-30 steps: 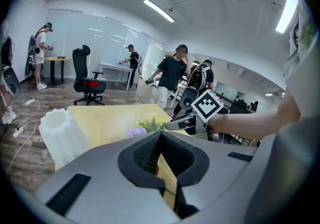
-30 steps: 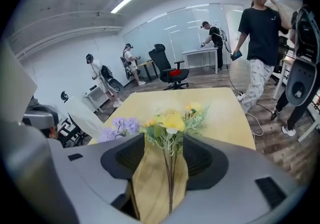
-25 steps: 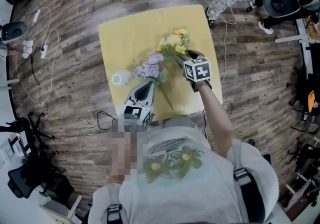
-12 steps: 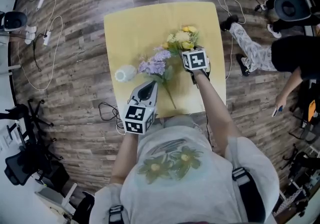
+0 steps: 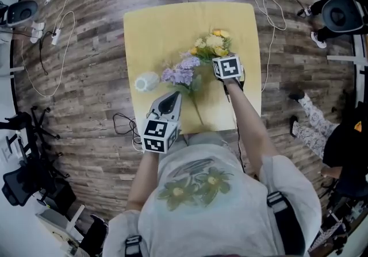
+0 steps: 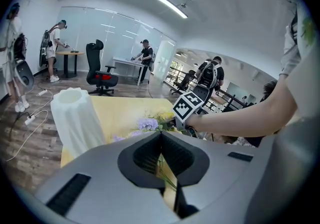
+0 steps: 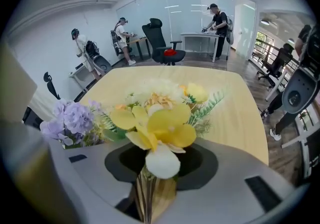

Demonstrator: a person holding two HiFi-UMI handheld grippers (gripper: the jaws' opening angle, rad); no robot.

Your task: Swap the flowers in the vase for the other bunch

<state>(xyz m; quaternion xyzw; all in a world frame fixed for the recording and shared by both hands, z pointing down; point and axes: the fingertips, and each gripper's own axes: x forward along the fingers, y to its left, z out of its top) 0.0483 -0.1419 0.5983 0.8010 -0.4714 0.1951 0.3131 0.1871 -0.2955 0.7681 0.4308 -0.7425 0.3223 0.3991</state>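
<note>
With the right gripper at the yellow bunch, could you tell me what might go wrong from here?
The right gripper has just been closing, the stems of the yellow bunch between its jaws; a loose hold could drop it. Its leaves overlap the purple bunch, which may get dragged. The empty vase stands near the table edge; a knock could topple it.

Before you, a yellow table [image 5: 167, 29] on a wood-plank floor [image 5: 86, 112]; a white power strip [image 5: 56, 37] at left; a black office chair [image 6: 101, 70] beyond.
</note>
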